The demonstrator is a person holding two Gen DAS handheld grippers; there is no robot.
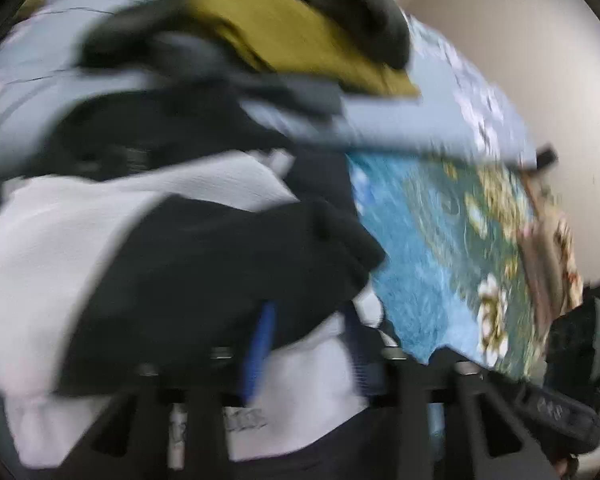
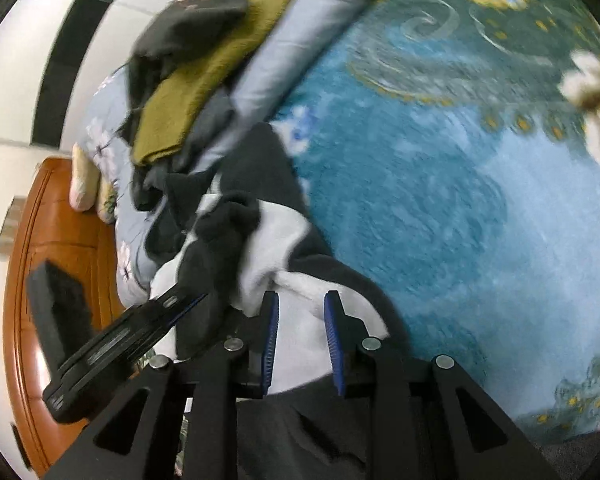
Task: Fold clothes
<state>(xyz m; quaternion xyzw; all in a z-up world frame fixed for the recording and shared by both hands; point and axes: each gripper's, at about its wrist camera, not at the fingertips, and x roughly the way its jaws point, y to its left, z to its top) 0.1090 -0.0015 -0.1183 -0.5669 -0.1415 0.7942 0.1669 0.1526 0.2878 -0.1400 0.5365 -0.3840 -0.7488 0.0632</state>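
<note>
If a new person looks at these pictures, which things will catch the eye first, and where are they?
First comes the black-and-white garment, bunched between the two grippers in the foreground; the right gripper has white cloth between its blue fingers. Behind it, an olive-green folded cloth lies on the pale bedding under a dark garment. The blue patterned carpet fills the right side.

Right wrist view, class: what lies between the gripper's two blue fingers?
White fabric of the black-and-white garment fills the gap between the right gripper's fingers, seen in the right wrist view.

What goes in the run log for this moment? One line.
phase: lifting | left gripper: on black-and-white garment | right gripper: open around it | behind: olive garment
</note>
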